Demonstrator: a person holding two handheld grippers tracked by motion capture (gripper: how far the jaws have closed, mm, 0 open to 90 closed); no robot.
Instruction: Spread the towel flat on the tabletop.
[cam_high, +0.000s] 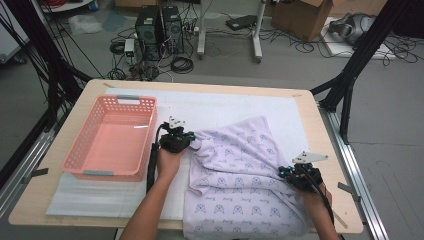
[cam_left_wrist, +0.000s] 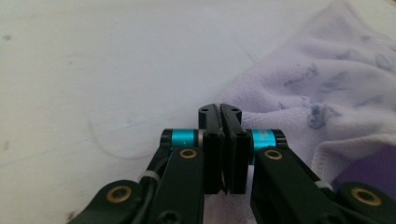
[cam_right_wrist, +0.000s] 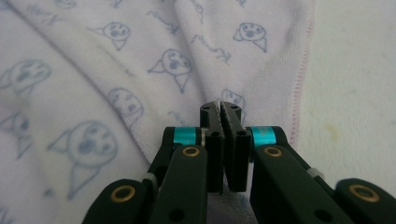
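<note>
A lilac towel (cam_high: 240, 180) printed with small dog faces lies rumpled on the white mat, reaching the table's near edge. My left gripper (cam_high: 192, 141) is at the towel's left fold. In the left gripper view its jaws (cam_left_wrist: 219, 112) stand pressed together at the towel's edge (cam_left_wrist: 299, 93), and cloth shows under them. My right gripper (cam_high: 283, 172) is at the towel's right side. In the right gripper view the jaws (cam_right_wrist: 222, 109) are shut on the cloth (cam_right_wrist: 116, 70), just inside its pink-stitched hem (cam_right_wrist: 303, 70).
An empty pink plastic basket (cam_high: 75, 150) stands on the left of the white mat (cam_high: 225, 107), close beside my left hand. The wooden table's right edge (cam_high: 330, 150) runs near the right gripper. Computers, cables and boxes are on the floor beyond.
</note>
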